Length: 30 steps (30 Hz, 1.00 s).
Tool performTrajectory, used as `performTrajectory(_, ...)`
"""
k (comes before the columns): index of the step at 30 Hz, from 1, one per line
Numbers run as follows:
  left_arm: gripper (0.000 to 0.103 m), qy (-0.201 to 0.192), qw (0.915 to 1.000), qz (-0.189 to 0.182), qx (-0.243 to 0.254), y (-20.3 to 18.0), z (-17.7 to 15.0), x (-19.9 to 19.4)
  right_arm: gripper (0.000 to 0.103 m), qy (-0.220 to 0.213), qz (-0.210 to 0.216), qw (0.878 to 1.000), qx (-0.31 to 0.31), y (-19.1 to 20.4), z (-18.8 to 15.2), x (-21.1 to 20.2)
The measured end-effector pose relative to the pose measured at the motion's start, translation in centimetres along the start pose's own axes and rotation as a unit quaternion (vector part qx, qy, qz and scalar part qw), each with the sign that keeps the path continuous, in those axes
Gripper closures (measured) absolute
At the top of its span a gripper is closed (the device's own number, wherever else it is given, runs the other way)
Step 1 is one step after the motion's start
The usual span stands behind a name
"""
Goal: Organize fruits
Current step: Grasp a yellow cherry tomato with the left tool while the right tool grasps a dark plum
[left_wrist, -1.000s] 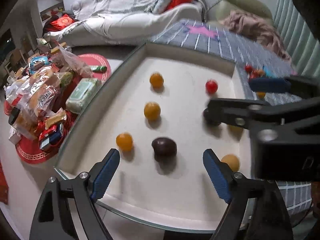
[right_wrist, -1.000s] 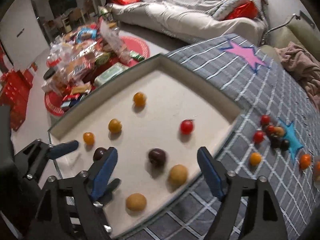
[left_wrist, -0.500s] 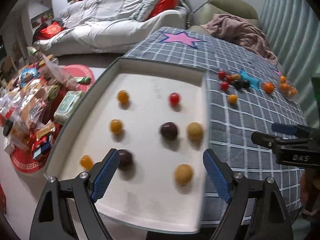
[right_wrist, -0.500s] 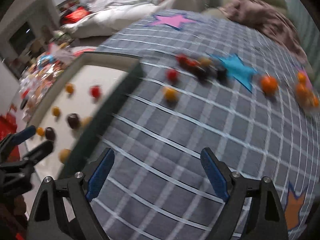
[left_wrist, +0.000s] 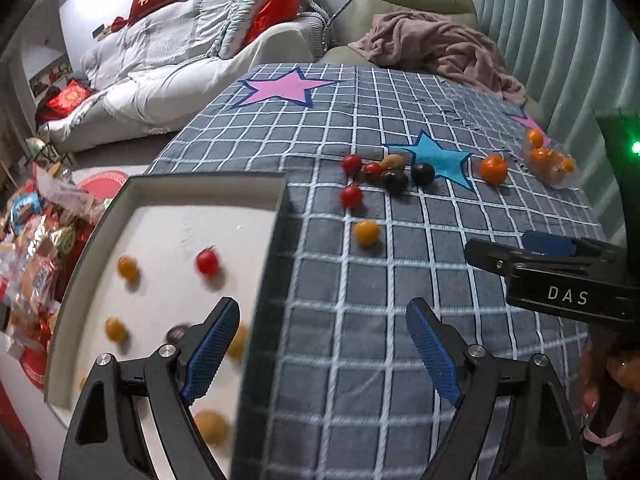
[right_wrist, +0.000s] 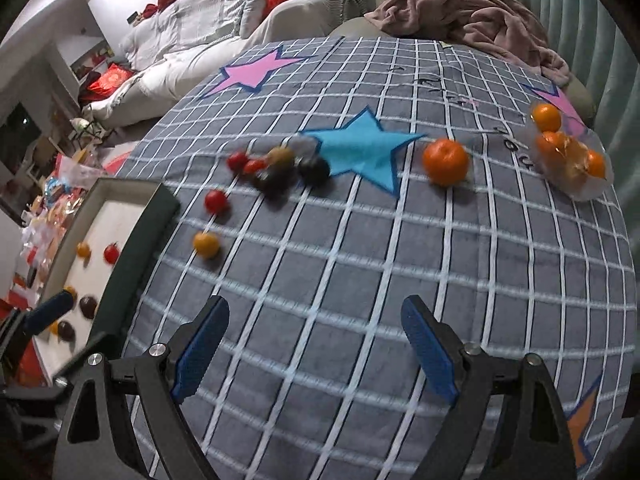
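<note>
My left claw (left_wrist: 322, 350) and my right claw (right_wrist: 316, 346) both stand wide apart with nothing between the pads, each tilted steeply down over the grey checked cloth (right_wrist: 360, 264).

I take the blue star (right_wrist: 360, 152) on that cloth as my mark. The fruits are round, so they have no long axis or heading to tell. A cluster of small red and dark fruits (right_wrist: 280, 166) lies just left of the star, touching one another; one red fruit (right_wrist: 216, 201) and one yellow fruit (right_wrist: 206, 244) sit apart, nearer me and further left. A mandarin (right_wrist: 445, 161) rests just right of the star, and a clear bag of mandarins (right_wrist: 570, 156) lies further right, near the cloth's edge.

The white tray (left_wrist: 132, 192) lies well left of the star, its dark rim meeting the cloth, with several small fruits spread apart inside. Beyond the star are a sofa (left_wrist: 180, 52) with red cushions and a pink blanket (left_wrist: 432, 48) on an armchair.
</note>
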<state>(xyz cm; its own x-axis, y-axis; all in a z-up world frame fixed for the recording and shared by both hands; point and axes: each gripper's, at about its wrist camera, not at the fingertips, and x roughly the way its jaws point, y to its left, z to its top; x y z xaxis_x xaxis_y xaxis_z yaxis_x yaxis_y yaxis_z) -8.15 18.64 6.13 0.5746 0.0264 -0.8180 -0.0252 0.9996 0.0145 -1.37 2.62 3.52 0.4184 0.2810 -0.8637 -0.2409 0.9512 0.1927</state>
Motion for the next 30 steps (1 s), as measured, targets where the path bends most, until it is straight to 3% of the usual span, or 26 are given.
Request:
performTrajectory(9,0.017,0.01,0.9992,0.036,0.015,-2.8,2.2,5.1,0.014,-0.002,-0.009,1.0,-0.03,-0.5,2.1,4.1)
performTrajectory(13,0.017,0.016,0.999,0.04,0.001,-2.8,3.3,7.0,0.026,-0.019,-0.024,0.998,-0.064,0.1,3.6,5.2)
performTrajectory(18,0.017,0.022,0.9989,0.041,-0.007,-3.1,4.0,8.8,0.031,-0.038,-0.026,0.996,-0.075,0.3,5.4,6.3)
performTrajectory(21,0.023,0.015,0.9993,0.033,-0.01,-3.4,4.3,9.1,0.037,-0.047,-0.029,0.995,-0.086,0.6,5.9,6.7)
performTrajectory(23,0.033,0.013,0.9995,0.025,-0.01,-3.6,4.5,9.2,0.043,-0.052,-0.027,0.994,-0.088,0.7,6.3,7.0)
performTrajectory(25,0.044,0.012,0.9998,0.014,-0.011,-3.7,4.6,9.2,0.071,-0.057,-0.016,0.995,-0.085,0.5,6.6,6.9)
performTrajectory(28,0.068,0.013,0.9998,-0.008,-0.013,-4.0,4.7,9.1,0.075,-0.058,0.002,0.996,-0.071,0.1,6.5,6.7)
performTrajectory(30,0.076,0.012,0.9998,-0.014,-0.008,-4.1,4.6,9.1,0.075,-0.057,0.011,0.996,-0.066,-0.1,5.9,6.3)
